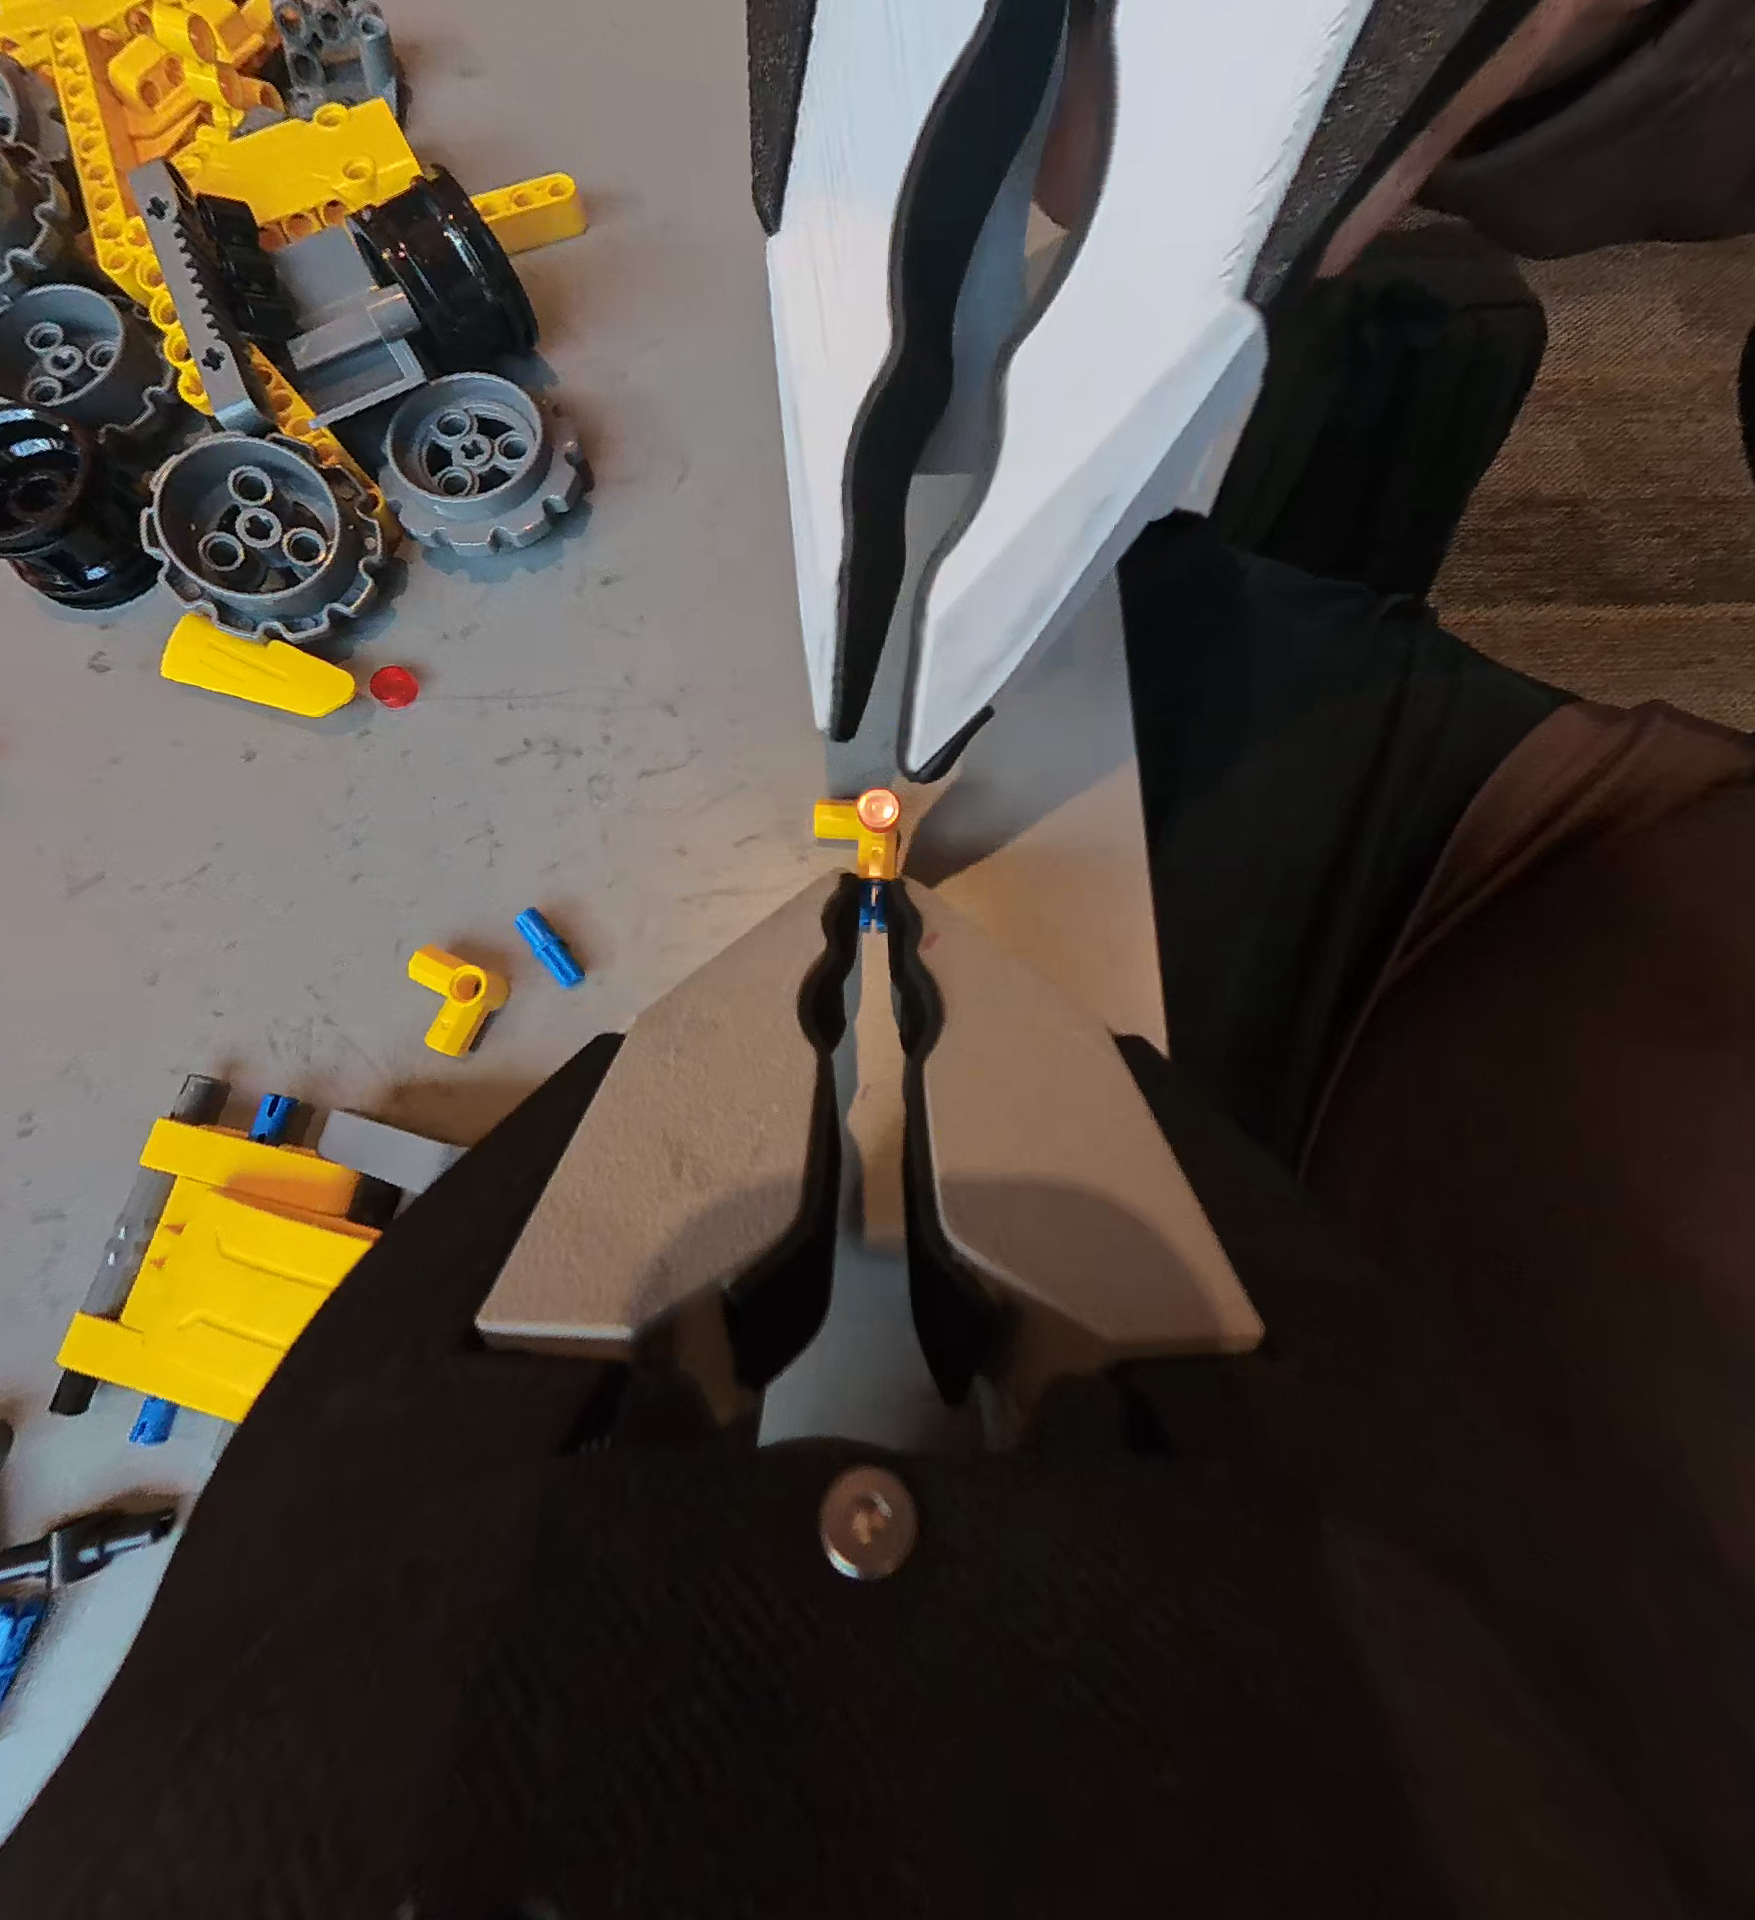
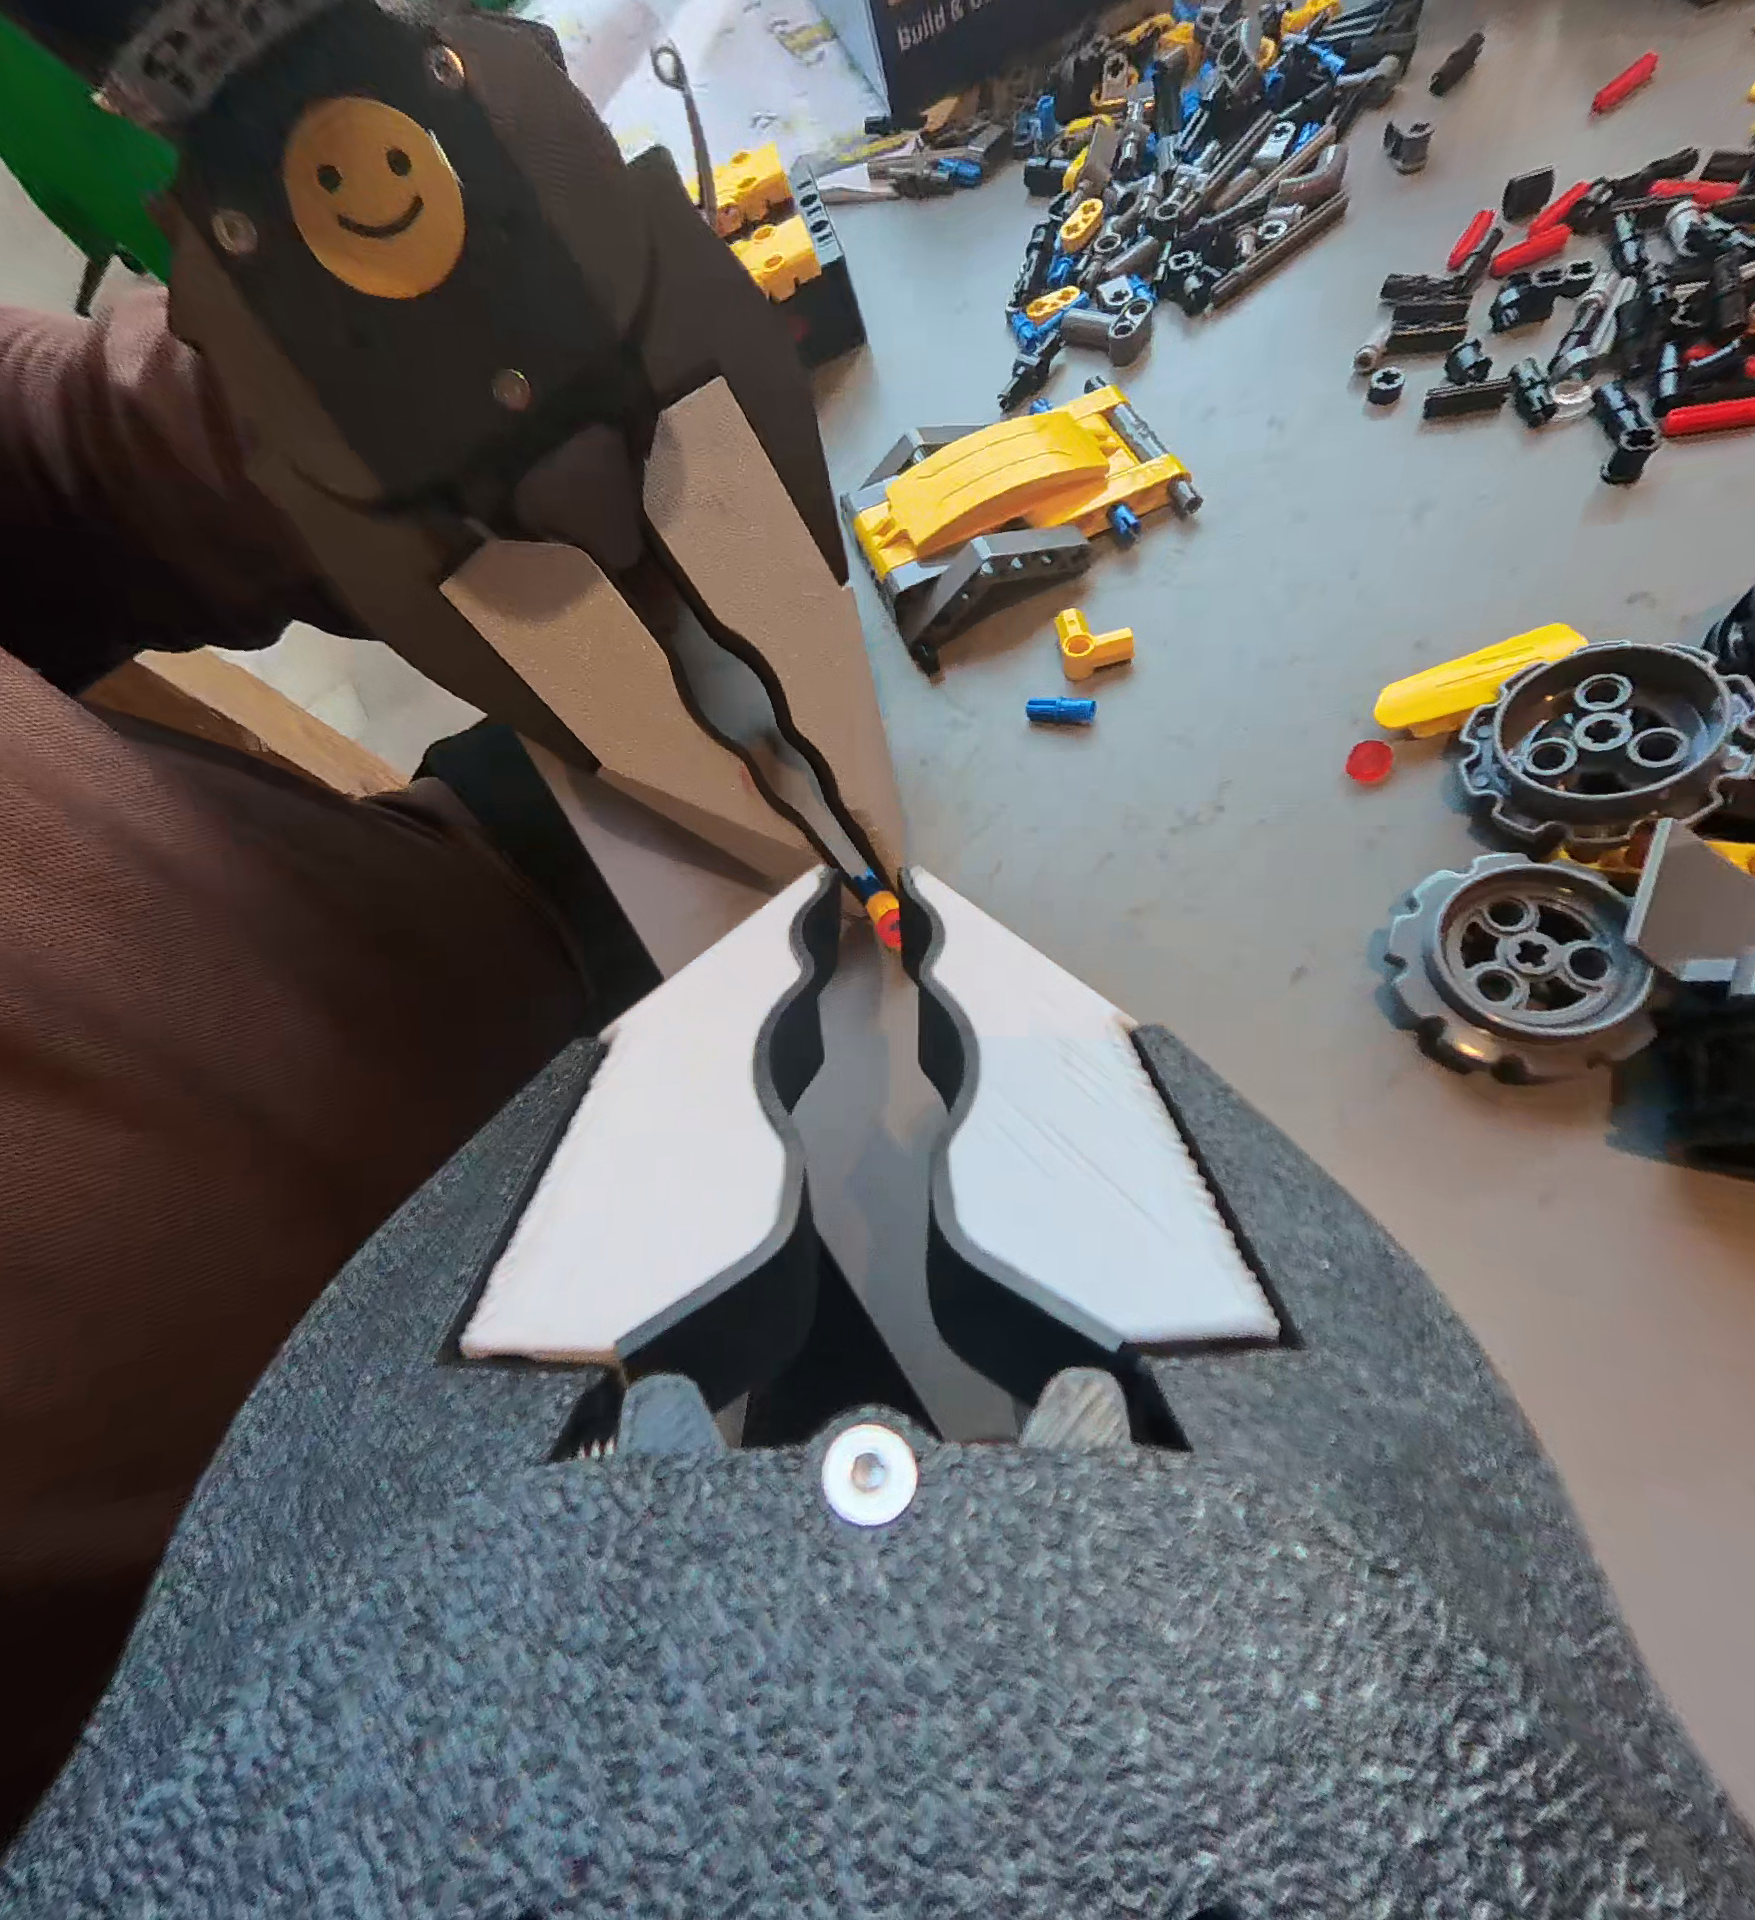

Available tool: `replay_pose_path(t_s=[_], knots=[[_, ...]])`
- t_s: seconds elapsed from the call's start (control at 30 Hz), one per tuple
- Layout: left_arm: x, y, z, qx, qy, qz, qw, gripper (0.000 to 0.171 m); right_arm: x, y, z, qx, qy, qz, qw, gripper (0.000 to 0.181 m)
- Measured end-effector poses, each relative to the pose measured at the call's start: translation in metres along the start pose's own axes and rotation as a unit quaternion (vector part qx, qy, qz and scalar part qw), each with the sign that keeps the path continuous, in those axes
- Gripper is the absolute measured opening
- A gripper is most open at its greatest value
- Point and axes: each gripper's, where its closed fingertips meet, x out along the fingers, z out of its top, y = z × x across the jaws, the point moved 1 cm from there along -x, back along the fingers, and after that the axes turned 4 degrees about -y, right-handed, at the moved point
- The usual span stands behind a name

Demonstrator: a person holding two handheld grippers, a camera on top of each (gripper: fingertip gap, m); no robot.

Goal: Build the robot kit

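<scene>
Yellow elbow connector [image 1: 865, 826] on blue pin [image 1: 873, 906]

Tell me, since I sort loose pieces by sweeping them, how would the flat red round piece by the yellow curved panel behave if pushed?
The flat red round piece lies flat on the table, so it would probably slide, not roll. It looks thin and light, so a nudge could flick it away. Its low edge likely makes it awkward for a claw to pinch.
</scene>
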Motion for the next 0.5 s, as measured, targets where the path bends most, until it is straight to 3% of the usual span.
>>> replay_pose_path(t_s=[0.27, 0.5], knots=[[-0.002, -0.001, -0.001, -0.003, -0.001, 0.010, 1.000, 0.002, 0.010, 0.004, -0.012, -0.008, 0.009, -0.008, 1.000, 0.009], [-0.013, 0.000, -0.006, 0.002, 0.000, 0.056, 0.998, 0.015, 0.015, 0.007, -0.007, -0.003, -0.030, -0.028, 0.999, 0.008]])
